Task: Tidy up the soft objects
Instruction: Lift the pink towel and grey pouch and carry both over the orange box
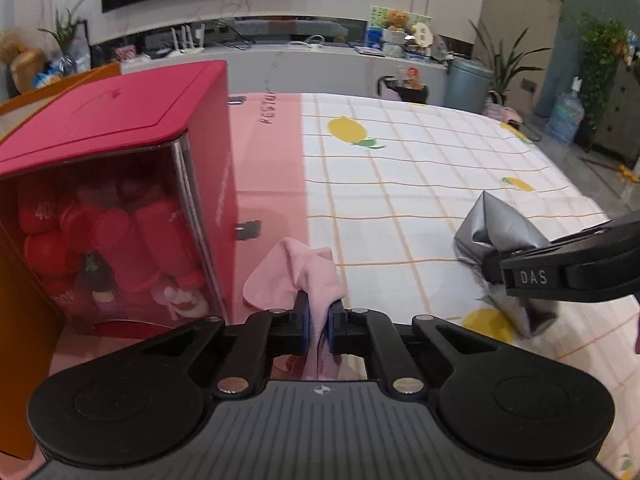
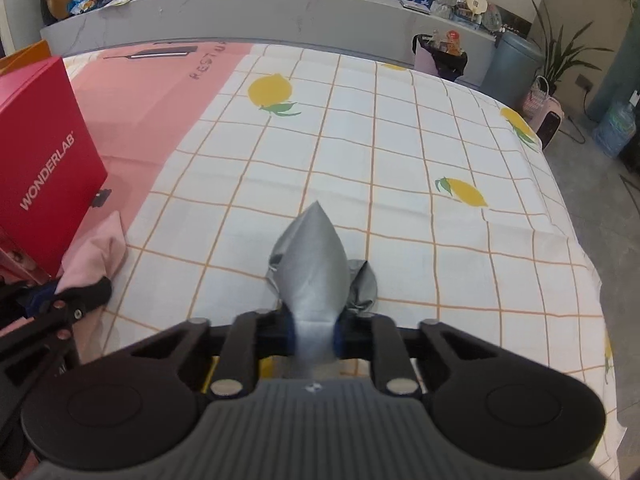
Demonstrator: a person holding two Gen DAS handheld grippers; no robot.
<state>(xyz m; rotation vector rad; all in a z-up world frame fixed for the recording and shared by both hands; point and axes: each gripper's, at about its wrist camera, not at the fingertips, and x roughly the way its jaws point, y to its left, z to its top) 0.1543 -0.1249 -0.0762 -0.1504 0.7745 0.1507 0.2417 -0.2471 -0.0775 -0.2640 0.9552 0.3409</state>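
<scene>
Pink cloth (image 1: 296,276), soft and bunched, is pinched in the left tongs (image 1: 319,330) just beside the red box (image 1: 116,128) near the bed's (image 1: 420,168) left edge. Right tongs (image 2: 314,334) clamp a crinkly grey cloth (image 2: 310,264), perhaps satin. Either thin fold could slip free, since both grips catch only a narrow bunch.

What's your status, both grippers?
Left gripper shut on pink cloth. Right gripper shut on grey cloth. Red box close left, nothing blocking.
</scene>
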